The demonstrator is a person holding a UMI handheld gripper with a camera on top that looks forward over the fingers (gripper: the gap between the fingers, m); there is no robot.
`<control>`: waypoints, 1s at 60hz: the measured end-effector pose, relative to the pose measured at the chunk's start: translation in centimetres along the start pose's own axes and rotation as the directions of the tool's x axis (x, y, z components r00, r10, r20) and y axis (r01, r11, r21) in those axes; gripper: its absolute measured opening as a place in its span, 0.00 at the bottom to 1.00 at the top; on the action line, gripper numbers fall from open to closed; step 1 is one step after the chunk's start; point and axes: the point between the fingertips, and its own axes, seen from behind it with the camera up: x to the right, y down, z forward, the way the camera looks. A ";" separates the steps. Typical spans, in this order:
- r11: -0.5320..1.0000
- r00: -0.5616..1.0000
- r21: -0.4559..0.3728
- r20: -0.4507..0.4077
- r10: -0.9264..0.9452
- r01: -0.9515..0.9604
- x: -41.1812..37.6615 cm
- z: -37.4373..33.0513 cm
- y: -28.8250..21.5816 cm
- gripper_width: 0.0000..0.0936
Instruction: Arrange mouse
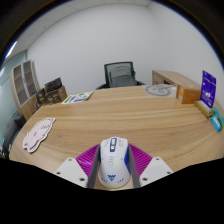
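Note:
A white mouse (pixel 112 162) with blue and yellow trim and a blue logo on its back lies lengthwise between my fingers, nose pointing away. My gripper (pixel 112 170) is shut on the mouse: both magenta pads (pixel 82 161) press its sides with no gap. The mouse hangs over the near part of the wooden table (pixel 120 115). A white, animal-shaped mouse mat (pixel 38 135) lies on the table well to the left of my fingers.
Beyond the far table edge stands a black office chair (pixel 120 74). A cardboard box (pixel 188 94) and a purple carton (pixel 208 87) sit at the right, with a teal item (pixel 216 118) nearer. Papers (pixel 76 97) and a round white object (pixel 156 89) lie further back.

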 end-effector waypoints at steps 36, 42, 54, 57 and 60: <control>0.999 0.996 -0.016 -0.080 0.042 -0.043 -26.7 5.3 -6.4 0.43; 0.996 0.996 -0.053 -0.051 0.068 -0.071 -31.9 8.8 -5.3 0.43; 0.989 0.996 -0.139 -0.080 0.033 -0.044 -35.4 12.5 -2.6 0.43; 0.990 0.995 -0.131 -0.089 0.037 -0.048 -35.3 12.5 -2.5 0.43; 0.989 0.995 -0.138 -0.086 0.047 -0.059 -35.3 12.6 -2.4 0.44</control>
